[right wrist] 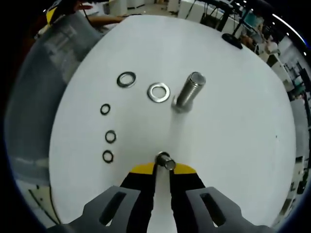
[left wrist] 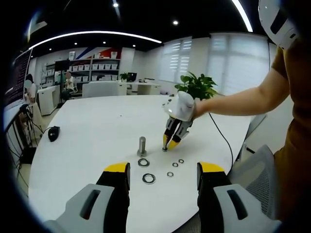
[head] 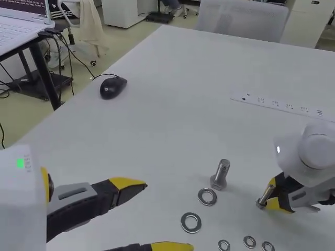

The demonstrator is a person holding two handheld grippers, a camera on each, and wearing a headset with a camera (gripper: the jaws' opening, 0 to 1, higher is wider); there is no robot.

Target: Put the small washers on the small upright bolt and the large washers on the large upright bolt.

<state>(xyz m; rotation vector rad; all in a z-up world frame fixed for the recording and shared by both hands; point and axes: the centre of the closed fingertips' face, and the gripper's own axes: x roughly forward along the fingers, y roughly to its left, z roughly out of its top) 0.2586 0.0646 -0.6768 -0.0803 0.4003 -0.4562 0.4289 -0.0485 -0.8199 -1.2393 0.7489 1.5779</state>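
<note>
At the left, the left tongs [head: 166, 214] hang low over the white surface [head: 172, 115], jaws wide apart with nothing between them. To their right two large washers [head: 207, 196] lie flat, one just beside the foot of the large bolt [head: 222, 174], which stands upright. Nearer the front edge, three small washers [head: 249, 241] lie in a short row. Furthest right, the right tongs [head: 266, 203] are clamped on the small bolt [right wrist: 165, 161], its lower end down at the surface. The step in hand looks like standing and steadying that bolt. It would go best with the bolt's foot flat and the shank held plumb, gripped low enough to leave the tip free. The left tongs could then pinch a small washer by its rim and lower it squarely over the top. A tilted bolt would likely topple on release. Lines on the laptop [head: 21, 21] screen and marks on the power strip [head: 277, 103] are too small to read; no brand is legible
</note>
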